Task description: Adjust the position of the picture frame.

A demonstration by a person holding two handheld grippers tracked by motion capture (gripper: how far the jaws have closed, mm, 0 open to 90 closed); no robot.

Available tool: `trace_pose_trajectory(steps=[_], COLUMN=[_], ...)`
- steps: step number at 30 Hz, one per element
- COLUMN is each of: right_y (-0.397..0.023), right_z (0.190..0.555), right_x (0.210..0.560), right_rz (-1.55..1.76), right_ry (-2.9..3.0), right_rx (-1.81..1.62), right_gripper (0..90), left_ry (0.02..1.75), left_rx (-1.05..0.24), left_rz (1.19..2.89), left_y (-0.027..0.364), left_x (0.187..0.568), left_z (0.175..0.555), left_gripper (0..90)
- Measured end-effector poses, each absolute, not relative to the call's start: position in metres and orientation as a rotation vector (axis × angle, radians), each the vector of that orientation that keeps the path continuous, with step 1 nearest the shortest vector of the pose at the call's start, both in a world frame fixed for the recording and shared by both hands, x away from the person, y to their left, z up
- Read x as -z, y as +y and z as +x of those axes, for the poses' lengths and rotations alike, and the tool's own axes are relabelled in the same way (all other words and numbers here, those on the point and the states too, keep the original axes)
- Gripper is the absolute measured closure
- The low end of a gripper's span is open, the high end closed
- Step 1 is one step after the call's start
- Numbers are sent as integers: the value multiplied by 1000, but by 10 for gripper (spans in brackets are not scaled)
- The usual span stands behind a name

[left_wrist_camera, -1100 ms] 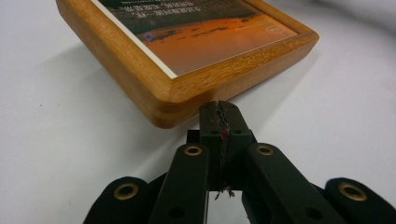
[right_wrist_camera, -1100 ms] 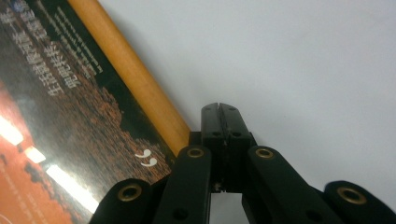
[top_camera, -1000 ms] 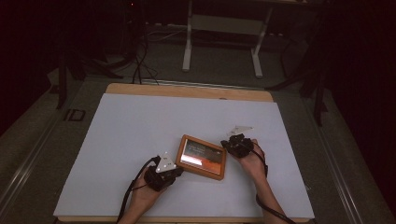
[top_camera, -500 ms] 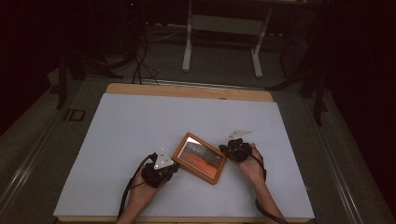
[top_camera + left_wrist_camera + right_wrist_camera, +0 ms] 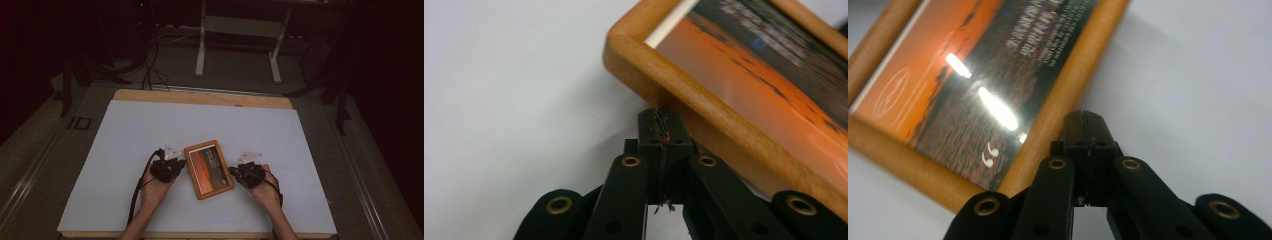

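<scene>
Dim room, white table (image 5: 125, 150). We are pressing a wood-framed picture (image 5: 208, 169), lying flat just below table centre, between two grippers: left gripper (image 5: 176, 165) at its 9 o'clock edge, right gripper (image 5: 235, 172) at 3 o'clock, both with jaws pressed together, pinching nothing. We are judging the frame (image 5: 659, 90) stiff, light, its glazing (image 5: 978, 95) glossy, probably fragile; the wooden rim is the place to grasp.

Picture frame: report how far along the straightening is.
Done: the wooden picture frame lies flat and face up on the white table cover, long side running roughly away from the person. In hand: the shut left gripper and shut right gripper stand at its two long edges, nudging rather than gripping. Left: it is slightly skewed to the table edge.
</scene>
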State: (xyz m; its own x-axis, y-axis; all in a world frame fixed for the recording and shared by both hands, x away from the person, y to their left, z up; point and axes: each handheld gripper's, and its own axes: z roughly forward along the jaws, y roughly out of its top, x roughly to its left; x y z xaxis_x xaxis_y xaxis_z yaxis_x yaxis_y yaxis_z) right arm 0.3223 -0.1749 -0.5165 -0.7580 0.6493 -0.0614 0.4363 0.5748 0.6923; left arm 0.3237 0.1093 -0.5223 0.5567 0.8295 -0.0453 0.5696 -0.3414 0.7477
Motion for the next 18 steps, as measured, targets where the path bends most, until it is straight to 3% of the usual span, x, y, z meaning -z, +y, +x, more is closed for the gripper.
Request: trace_pose_trajectory(steps=[18], right_y=[-167], right_z=[310], right_x=[512], right_rz=[861], right_ry=[2538], right_rx=[-1057], right_gripper=[900], left_ry=[1173], left_rx=[-431], left_rz=[2052], left_y=[108], left_x=[519], left_z=[361], left_gripper=[898])
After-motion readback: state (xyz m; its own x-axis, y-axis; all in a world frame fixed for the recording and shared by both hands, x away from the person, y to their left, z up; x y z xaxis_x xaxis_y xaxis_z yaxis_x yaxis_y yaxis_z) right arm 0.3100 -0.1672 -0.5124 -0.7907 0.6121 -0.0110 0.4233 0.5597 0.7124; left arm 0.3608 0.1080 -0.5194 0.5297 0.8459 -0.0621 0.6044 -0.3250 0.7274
